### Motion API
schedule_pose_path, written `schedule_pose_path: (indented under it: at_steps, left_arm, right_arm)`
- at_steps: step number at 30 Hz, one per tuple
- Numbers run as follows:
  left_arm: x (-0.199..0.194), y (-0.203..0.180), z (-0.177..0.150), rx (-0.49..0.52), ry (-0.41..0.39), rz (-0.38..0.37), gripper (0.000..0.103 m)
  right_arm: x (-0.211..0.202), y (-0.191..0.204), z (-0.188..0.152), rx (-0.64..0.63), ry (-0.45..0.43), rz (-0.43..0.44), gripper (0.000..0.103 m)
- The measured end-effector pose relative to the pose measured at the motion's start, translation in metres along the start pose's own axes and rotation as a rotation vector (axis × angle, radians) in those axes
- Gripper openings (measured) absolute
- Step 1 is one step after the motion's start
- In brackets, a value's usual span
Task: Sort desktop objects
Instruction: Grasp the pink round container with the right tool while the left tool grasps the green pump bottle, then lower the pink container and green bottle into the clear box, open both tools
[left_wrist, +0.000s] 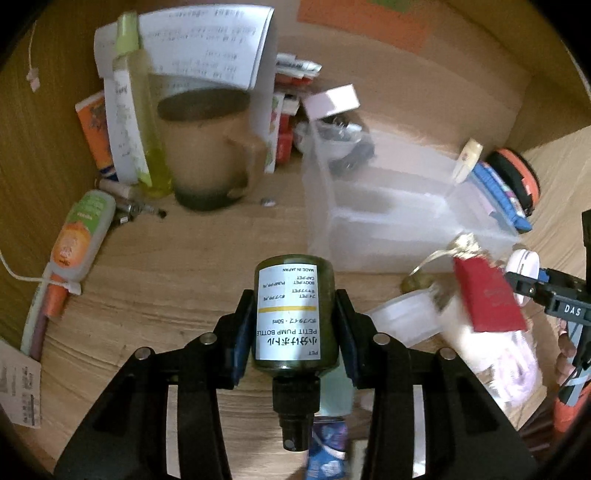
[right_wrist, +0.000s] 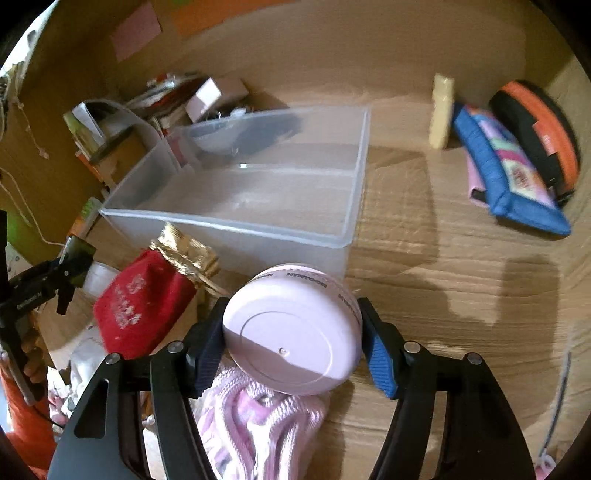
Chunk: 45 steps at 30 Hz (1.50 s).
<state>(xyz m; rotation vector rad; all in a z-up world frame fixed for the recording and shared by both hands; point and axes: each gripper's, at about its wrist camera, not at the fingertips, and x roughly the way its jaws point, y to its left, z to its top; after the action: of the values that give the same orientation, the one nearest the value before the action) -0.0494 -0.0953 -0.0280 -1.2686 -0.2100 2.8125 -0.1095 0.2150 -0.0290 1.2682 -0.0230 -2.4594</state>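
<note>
Left tongs (left_wrist: 295, 325) pinch a dark cylindrical bottle (left_wrist: 295, 314); right tongs (right_wrist: 291, 336) clamp a smooth, round, seemingly plastic pink jar (right_wrist: 291, 328).

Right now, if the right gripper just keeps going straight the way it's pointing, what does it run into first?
Most likely the clear plastic bin: the right gripper, shut on the pink jar, points at the bin's near wall. Depth is hard to judge.

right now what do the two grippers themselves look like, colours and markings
Both are black two-finger tools with cut-out linkage arms and silver pivot pins. The left gripper has dark navy ribbed pads. The right gripper has brighter blue ribbed pads; seen from the left wrist view, its body carries white "DAS" lettering. An orange sleeve shows behind the left gripper.
</note>
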Motion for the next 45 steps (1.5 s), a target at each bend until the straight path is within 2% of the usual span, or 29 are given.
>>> schedule_pose_path:
  at_steps: [10, 14, 20, 25, 32, 45]
  left_arm:
    - [-0.033, -0.026, 0.026, 0.004, -0.099, -0.051, 0.041]
    - [-0.045, -0.029, 0.038, -0.025, -0.134, -0.070, 0.041]
    - [-0.052, -0.038, 0.060, -0.038, -0.174, -0.102, 0.041]
    - [-0.044, -0.042, 0.076, -0.036, -0.169, -0.119, 0.041]
    - [-0.013, -0.051, 0.094, -0.014, -0.136, -0.122, 0.041]
    - [0.067, -0.055, 0.110, 0.017, -0.001, -0.137, 0.041]
  right_arm:
    - [-0.059, 0.005, 0.007, -0.022, -0.145, -0.012, 0.063]
    - [-0.071, 0.012, 0.016, -0.030, -0.191, 0.001, 0.063]
    - [-0.080, 0.018, 0.034, -0.023, -0.243, 0.017, 0.063]
    - [-0.075, 0.024, 0.052, -0.028, -0.268, 0.024, 0.063]
    - [-0.046, 0.026, 0.070, -0.036, -0.236, 0.046, 0.063]
    - [0.037, 0.022, 0.087, -0.050, -0.079, 0.027, 0.063]
